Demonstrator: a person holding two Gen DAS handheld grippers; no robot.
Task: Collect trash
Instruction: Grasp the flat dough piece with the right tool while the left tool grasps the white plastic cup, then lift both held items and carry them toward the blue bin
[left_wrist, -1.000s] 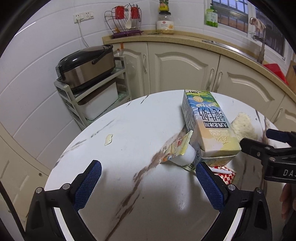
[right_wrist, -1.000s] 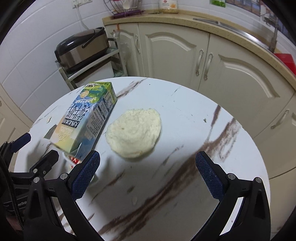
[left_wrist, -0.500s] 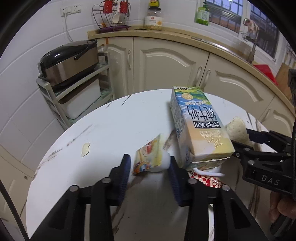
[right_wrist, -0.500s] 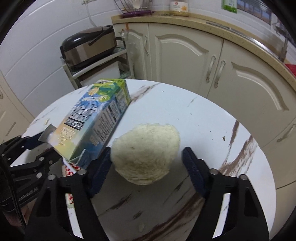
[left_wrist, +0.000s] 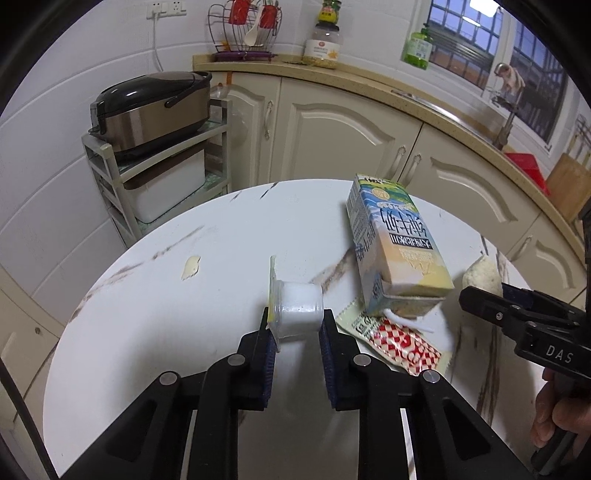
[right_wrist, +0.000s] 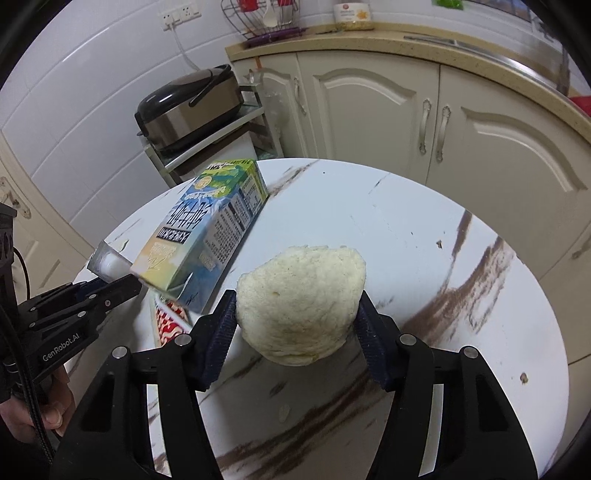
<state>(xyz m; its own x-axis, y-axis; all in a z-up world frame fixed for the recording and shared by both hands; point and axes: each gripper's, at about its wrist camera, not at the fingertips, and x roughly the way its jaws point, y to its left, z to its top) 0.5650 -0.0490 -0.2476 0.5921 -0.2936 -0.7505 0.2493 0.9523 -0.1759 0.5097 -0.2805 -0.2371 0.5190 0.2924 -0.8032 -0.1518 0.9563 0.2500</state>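
You are working at a round white marble-patterned table in a kitchen, and the clearing is at its start: every piece of rubbish sits on or just above that tabletop, and no bin shows in either view.

Your left gripper has its jaws closing on a small white plastic cup with a peeled yellow foil lid, near the middle of the table; both blue pads touch the cup's sides. Your right gripper has its jaws closing on a pale, crumbly round bun, which bulges between the pads and looks raised a little off the table.

Left to gather: a tall milk carton printed in blue, green and yellow, lying on its side on the table between the cup and the bun, and a flat red-and-white checked sachet tucked under the carton's near end. A small cream-coloured scrap lies well apart, toward the table's left edge.

Compared with a second ago, both pairs of jaws stood wide open then, and neither held anything. The cup lay on its side against the carton; now it is clamped and clear of it. The bun lay flat on the table and looked wider; now it is squeezed taller.
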